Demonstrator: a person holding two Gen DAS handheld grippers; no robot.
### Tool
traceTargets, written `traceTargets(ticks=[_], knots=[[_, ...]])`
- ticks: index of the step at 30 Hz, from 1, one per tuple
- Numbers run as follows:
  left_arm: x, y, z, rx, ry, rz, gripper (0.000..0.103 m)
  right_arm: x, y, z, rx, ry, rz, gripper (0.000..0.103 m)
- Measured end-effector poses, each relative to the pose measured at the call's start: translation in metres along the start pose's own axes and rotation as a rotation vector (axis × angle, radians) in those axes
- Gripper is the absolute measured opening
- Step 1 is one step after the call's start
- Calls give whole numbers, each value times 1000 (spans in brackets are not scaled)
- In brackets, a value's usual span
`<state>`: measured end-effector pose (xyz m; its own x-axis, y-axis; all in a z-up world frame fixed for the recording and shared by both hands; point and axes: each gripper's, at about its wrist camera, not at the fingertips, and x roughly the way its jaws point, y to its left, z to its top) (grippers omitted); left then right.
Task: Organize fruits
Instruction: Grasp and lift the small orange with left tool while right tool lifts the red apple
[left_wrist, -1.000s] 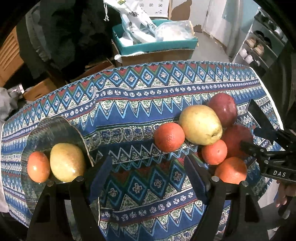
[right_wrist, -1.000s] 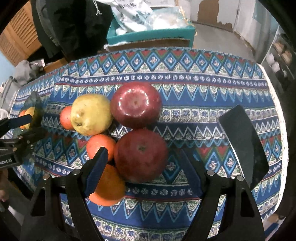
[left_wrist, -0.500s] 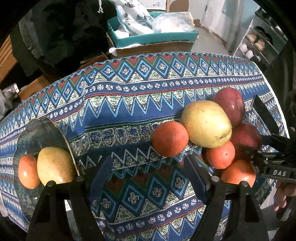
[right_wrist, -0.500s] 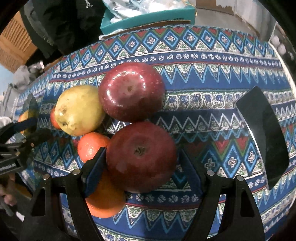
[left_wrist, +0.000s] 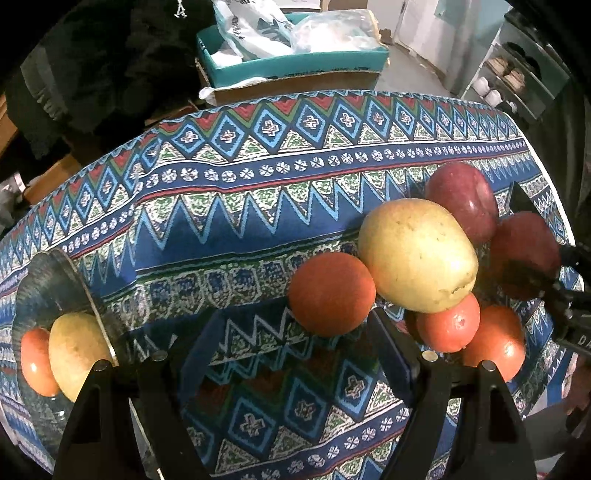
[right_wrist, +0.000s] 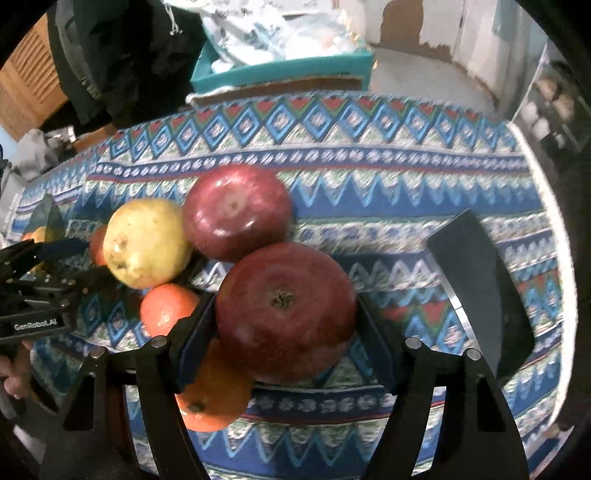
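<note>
Right now my right gripper (right_wrist: 286, 325) is clamped on the nearer red apple (right_wrist: 284, 310), low in the middle of the right wrist frame, both pads flat against its sides. Just above it sits the second red apple (right_wrist: 236, 212), touching a yellow pear (right_wrist: 147, 242) to its left. An orange (right_wrist: 166, 310) lies under the pear, and another orange (right_wrist: 210, 398) is tucked below the gripped apple, half hidden by my left pad. All of this rests on the bench under a blue patterned cloth (right_wrist: 369, 173). A dark flat piece (right_wrist: 480, 291) lies at the right of that frame; I cannot tell what it is. My left gripper (left_wrist: 295, 354) hangs with its jaws apart and nothing between them, low in the left wrist frame above bare cloth. Just above its right finger sits a lone orange (left_wrist: 330, 293), touching the pear (left_wrist: 417, 254). At the lower left of that frame a glass plate (left_wrist: 48, 273) holds a second yellow pear (left_wrist: 75, 350) and a small orange fruit (left_wrist: 35, 362) side by side. Beyond the bench, at the top of the frame, a teal box (left_wrist: 291, 62) holds plastic bags.
</note>
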<state>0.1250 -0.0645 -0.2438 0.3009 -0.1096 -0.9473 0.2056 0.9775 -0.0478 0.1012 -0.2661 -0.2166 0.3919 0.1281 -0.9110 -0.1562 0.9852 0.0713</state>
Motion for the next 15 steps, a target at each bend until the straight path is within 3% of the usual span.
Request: traceTargets(ticks=[9, 12, 14, 15], knots=[[7, -13, 3, 40, -23, 32, 77, -3, -12, 1, -23, -26, -68, 74], [8, -17, 3, 56, -30, 19, 68, 0, -12, 1, -25, -24, -65, 74], [8, -21, 2, 63, -28, -17, 49, 2, -10, 2, -30, -27, -65, 74], [8, -23, 2, 62, -24, -39, 47, 2, -9, 2, -32, -29, -66, 74]])
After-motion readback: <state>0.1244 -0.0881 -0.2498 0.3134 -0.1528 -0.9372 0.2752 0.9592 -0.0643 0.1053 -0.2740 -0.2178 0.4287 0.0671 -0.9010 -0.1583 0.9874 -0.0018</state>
